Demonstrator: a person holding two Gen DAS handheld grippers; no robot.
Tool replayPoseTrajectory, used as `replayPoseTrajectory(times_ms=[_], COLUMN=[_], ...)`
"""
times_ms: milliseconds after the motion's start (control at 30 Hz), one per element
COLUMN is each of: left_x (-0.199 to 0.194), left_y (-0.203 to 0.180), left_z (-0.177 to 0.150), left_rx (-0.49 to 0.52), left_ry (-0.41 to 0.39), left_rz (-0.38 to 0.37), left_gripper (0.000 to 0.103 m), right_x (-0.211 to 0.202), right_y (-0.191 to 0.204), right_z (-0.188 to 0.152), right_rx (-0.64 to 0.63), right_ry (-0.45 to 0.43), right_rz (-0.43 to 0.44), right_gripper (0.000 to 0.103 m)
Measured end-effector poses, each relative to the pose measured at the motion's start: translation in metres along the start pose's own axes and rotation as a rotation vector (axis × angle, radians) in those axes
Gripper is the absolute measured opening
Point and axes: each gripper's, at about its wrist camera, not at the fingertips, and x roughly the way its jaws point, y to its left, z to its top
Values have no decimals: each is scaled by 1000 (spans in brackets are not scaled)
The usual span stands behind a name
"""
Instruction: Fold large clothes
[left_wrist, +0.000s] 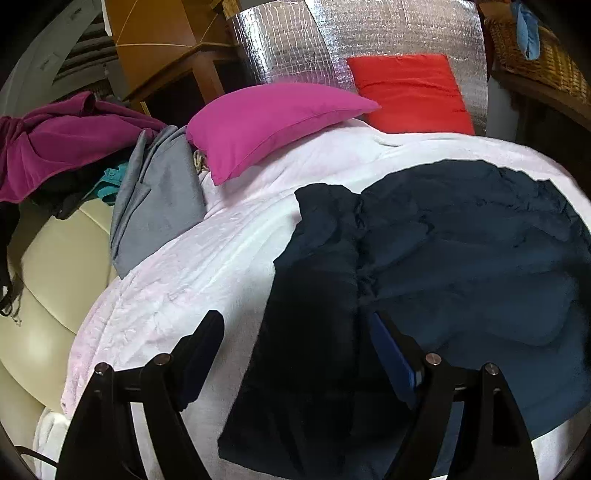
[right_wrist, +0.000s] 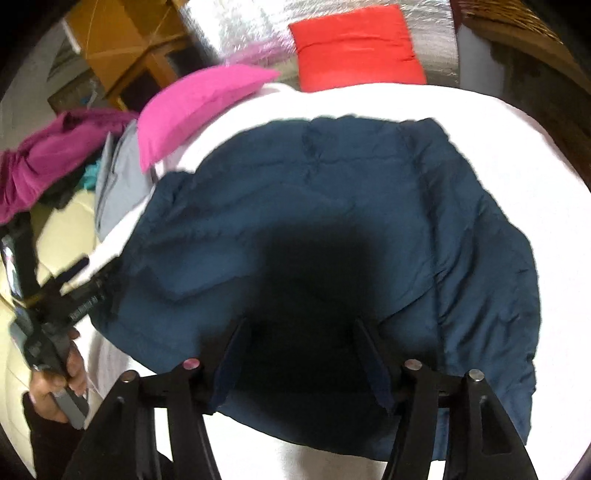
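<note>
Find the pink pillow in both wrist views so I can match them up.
Left wrist: the pink pillow lies upper centre, on the white blanket's far edge.
Right wrist: the pink pillow lies upper left, blurred, beyond the navy jacket.
Shared landmark: the red cushion, just to its right in both.

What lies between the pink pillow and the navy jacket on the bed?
Only bare white blanket separates the pink pillow from the navy jacket; nothing else lies there. The left wrist view shows this stretch best.
</note>
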Motion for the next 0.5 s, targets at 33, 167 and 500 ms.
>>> replayPoseTrajectory(times_ms=[33,167,500], left_x=[0,12,87], left_y=[5,39,94], left_z=[1,8,-6], left_rx=[-13,-113,-427], left_ry=[-2,29,300], left_rz=[-12,-48,-427], left_gripper=[82,84,84], right_x=[-5,-37,-29], right_y=[-5,-52,-192], right_z=[2,11,2], right_rx=[14,165,560], right_ry=[-17,-150,-131], right_rz=[2,-13,69], right_gripper=[67,84,84])
